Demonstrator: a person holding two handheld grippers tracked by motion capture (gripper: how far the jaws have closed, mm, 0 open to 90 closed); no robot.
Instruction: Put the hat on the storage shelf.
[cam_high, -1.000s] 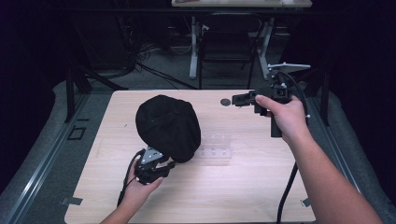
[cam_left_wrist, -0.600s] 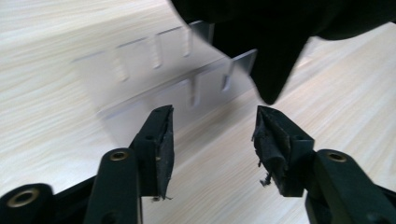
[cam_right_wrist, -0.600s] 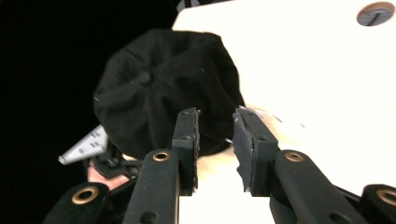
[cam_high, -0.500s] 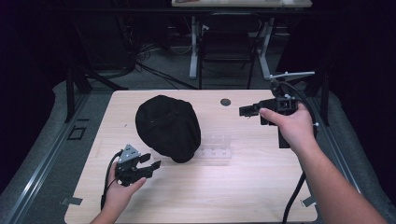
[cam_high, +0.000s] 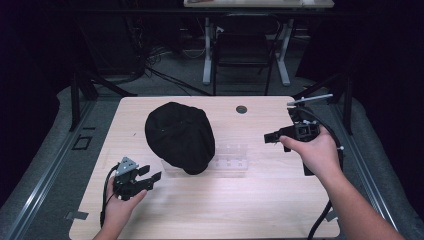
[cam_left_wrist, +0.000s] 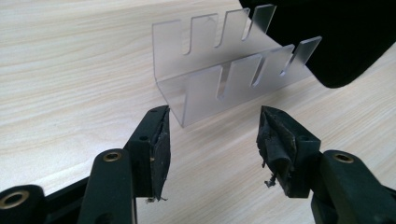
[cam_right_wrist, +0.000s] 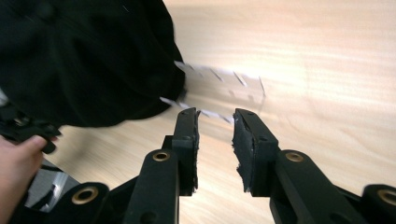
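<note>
A black cap (cam_high: 180, 136) lies on the wooden table (cam_high: 250, 200), resting over the left end of a clear slotted acrylic rack (cam_high: 231, 157). My left gripper (cam_high: 151, 175) is near the front left, open and empty, a short way left of the cap. From the left gripper view, the rack (cam_left_wrist: 224, 70) stands just beyond the open left gripper (cam_left_wrist: 212, 140), with the cap (cam_left_wrist: 345, 37) over its far end. My right gripper (cam_high: 270, 137) hovers right of the rack. The right gripper (cam_right_wrist: 215, 121) has a gap between its pads and holds nothing, aimed at the rack (cam_right_wrist: 224, 88) and cap (cam_right_wrist: 84, 60).
A small dark round grommet (cam_high: 241, 109) sits near the table's far edge. Table legs (cam_high: 207, 55) stand on the floor beyond it. Bare wood stretches along the front of the table. A piece of tape (cam_high: 75, 216) marks the front left corner.
My left gripper has drawn back leftward from the cap's near edge. My right gripper has moved nearer to me along the right side, away from the grommet.
</note>
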